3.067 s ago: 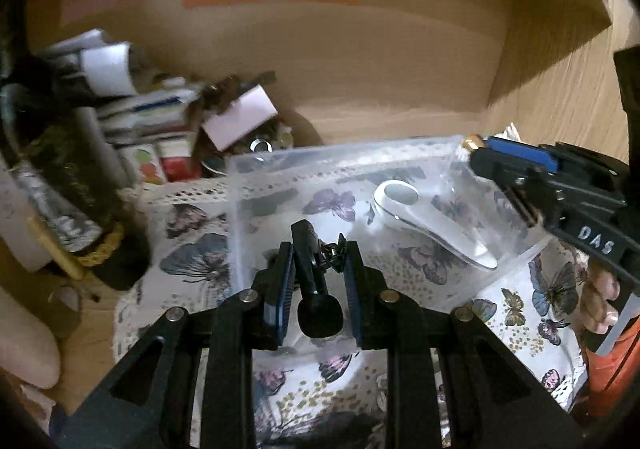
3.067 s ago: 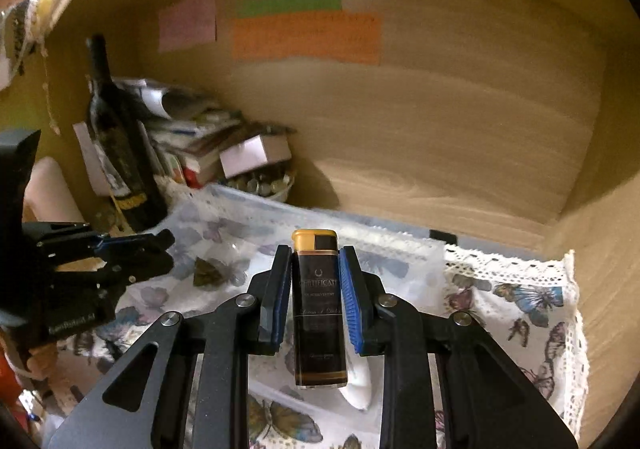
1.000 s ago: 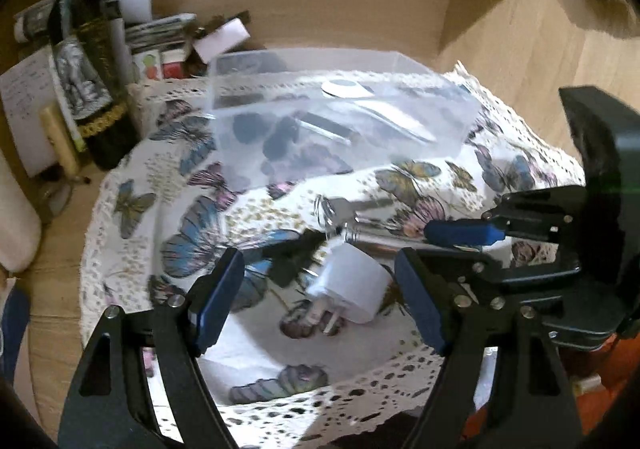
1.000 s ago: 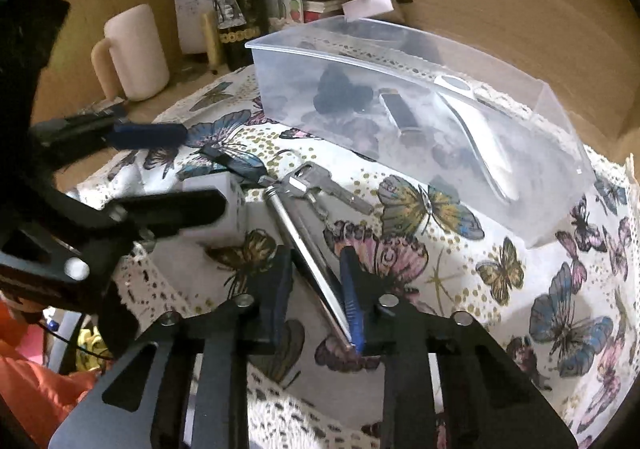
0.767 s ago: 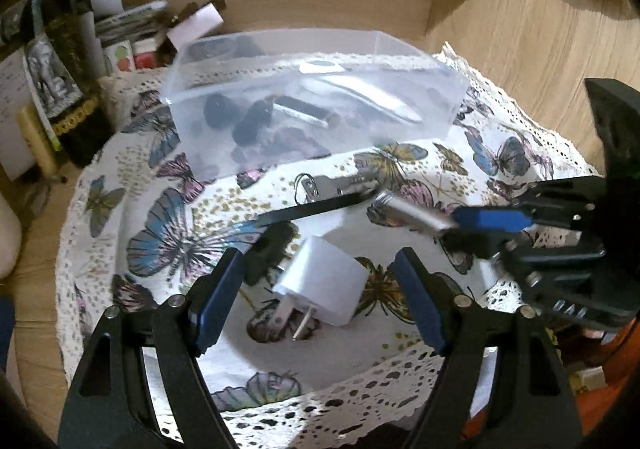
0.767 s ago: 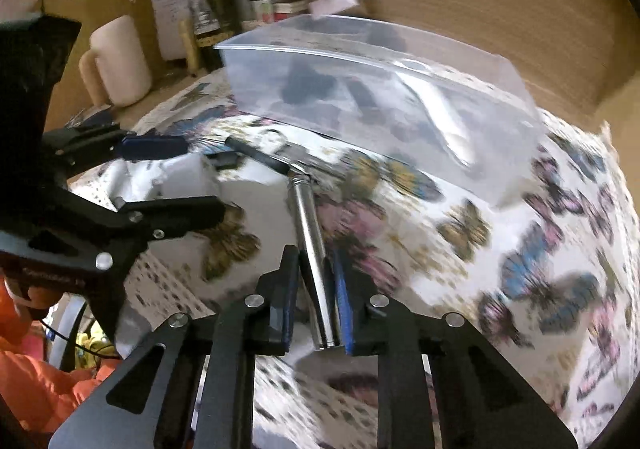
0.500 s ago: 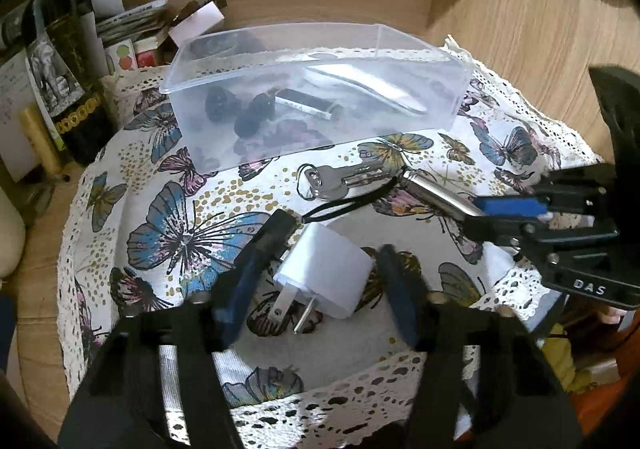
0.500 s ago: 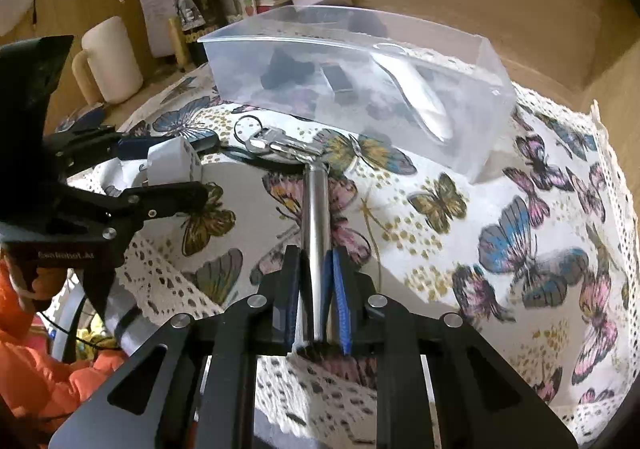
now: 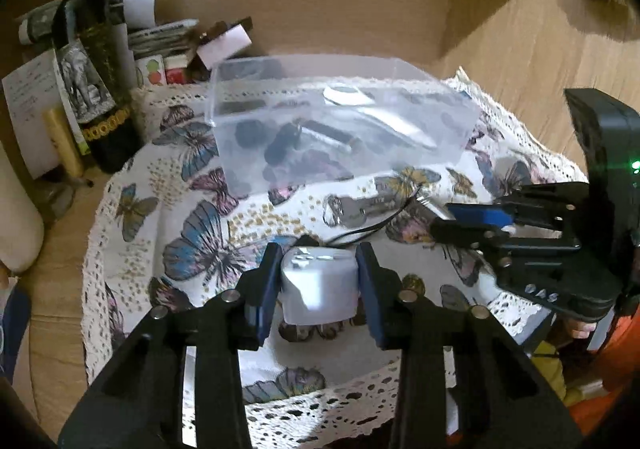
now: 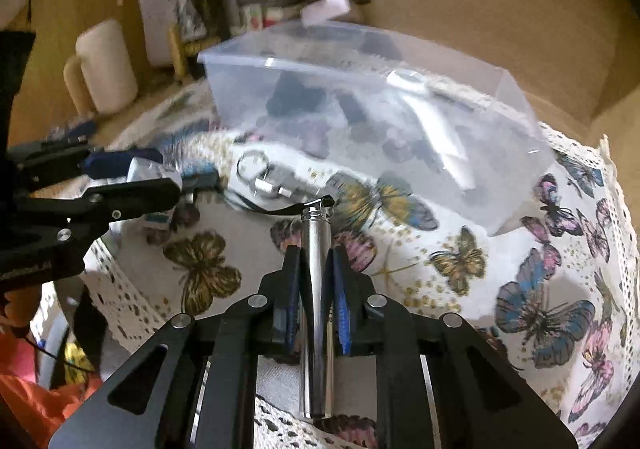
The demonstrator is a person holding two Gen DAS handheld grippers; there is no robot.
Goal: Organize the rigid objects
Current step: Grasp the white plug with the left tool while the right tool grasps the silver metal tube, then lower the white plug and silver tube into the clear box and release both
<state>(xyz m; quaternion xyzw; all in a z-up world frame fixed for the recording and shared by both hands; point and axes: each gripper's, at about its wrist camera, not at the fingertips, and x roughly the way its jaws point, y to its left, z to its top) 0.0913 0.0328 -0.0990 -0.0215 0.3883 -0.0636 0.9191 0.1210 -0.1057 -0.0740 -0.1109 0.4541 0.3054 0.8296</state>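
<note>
My left gripper (image 9: 318, 277) is shut on a white plug adapter (image 9: 318, 289), just above the butterfly cloth (image 9: 200, 241). It also shows in the right wrist view (image 10: 132, 181). My right gripper (image 10: 314, 269) is shut on a silver metal tube (image 10: 316, 313) tied by a black cord to a bunch of keys (image 10: 264, 181). The keys (image 9: 356, 209) lie on the cloth in front of a clear plastic bin (image 9: 340, 125) holding a white opener, a dark lighter and black pieces. The right gripper (image 9: 476, 221) shows at the right of the left wrist view.
A dark wine bottle (image 9: 96, 89), stacked papers and small boxes (image 9: 160, 45) stand behind the bin at the back left. A cream mug (image 10: 106, 69) stands left of the cloth. Wooden walls close in the back and right.
My left gripper closed on the white plug adapter, which lay on the cloth between open fingers before. My right gripper closed on the silver tube about a second ago and now holds it, pointing at the bin.
</note>
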